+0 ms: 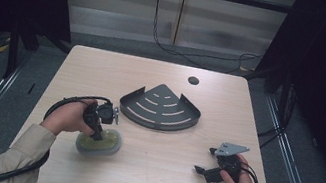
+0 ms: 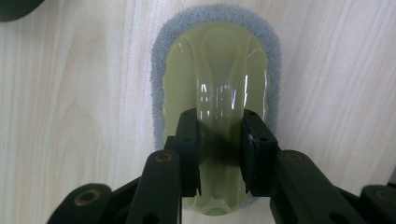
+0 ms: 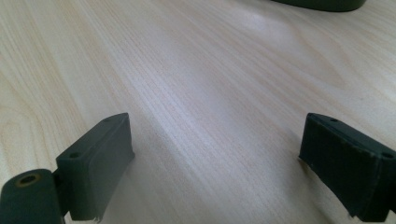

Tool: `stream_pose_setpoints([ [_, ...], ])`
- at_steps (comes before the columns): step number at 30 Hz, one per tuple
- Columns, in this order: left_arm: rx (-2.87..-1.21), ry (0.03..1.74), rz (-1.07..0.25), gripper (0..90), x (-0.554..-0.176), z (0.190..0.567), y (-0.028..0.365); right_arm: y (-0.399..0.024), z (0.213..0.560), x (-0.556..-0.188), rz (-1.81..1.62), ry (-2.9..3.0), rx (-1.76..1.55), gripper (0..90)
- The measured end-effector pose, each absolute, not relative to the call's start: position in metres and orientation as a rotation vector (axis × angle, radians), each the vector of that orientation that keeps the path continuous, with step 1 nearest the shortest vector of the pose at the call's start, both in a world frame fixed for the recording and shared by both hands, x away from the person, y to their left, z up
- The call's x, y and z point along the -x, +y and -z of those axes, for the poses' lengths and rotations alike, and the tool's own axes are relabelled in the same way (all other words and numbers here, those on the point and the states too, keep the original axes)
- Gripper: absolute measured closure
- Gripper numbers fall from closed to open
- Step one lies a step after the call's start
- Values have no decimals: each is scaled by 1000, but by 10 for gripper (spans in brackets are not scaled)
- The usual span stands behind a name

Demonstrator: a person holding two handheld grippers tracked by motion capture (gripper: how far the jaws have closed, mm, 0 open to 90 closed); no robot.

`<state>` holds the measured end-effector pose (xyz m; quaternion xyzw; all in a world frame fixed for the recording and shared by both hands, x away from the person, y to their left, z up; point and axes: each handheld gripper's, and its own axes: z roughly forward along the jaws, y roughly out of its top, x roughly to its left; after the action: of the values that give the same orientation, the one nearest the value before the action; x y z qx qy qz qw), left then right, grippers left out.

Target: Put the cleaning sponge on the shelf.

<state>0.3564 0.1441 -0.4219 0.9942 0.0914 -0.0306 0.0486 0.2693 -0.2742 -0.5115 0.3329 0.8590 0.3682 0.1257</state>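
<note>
Scrubber [image 2: 217, 74] under left gripper [image 2: 219, 140] — jaws clamped on handle ridge.

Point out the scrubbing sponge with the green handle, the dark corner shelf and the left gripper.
scrubbing sponge [image 2: 219, 60]: left gripper view, on its glossy green handle top.
corner shelf [image 1: 161, 105]: high view, on its slotted floor.
left gripper [image 2: 220, 140]: left gripper view, midway between the fingertips clamping the handle.

Room's pretty dim, only the table [image 1: 103, 71] is lit from above, with black all around it. Soft short shadows. There's streaky white glare on the scrubber's glossy handle [image 2: 219, 93]. The right gripper view goes blurry up close on its pads [image 3: 100, 158].
</note>
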Motion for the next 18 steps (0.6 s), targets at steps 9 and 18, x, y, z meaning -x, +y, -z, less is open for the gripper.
stream_pose_setpoints([
  [9, -3006, 437, 143, 714, -360, 412, 144, -274, 512, -269, -1073, 2502, -970, 90],
  [18, -2939, 620, 192, 714, -366, 405, 150, -274, 512, -269, -1073, 2502, -970, 89],
])
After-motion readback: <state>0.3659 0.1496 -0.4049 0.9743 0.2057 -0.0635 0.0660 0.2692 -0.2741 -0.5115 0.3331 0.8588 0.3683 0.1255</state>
